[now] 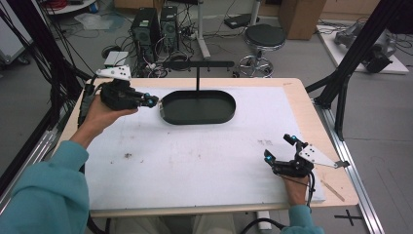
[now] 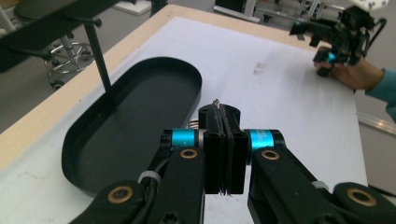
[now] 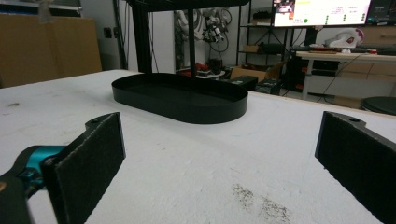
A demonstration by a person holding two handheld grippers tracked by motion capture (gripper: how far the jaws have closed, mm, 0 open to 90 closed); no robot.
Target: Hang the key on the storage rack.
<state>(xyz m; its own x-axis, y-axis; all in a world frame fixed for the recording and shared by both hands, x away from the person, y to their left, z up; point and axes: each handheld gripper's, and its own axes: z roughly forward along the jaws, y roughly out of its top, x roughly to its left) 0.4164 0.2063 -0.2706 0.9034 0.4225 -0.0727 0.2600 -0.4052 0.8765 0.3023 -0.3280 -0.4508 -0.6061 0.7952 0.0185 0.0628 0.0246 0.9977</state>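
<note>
While the left gripper hovered with jaws pressed shut on nothing beside the black oval tray's left end, near the table's far edge, the right gripper sat wide open, empty, near the right corner.

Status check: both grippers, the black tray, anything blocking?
Left gripper shut, nothing visibly held, at the black tray rim. Right gripper open, empty, near table corner. Tray empty; its upright post stands inside.
</note>
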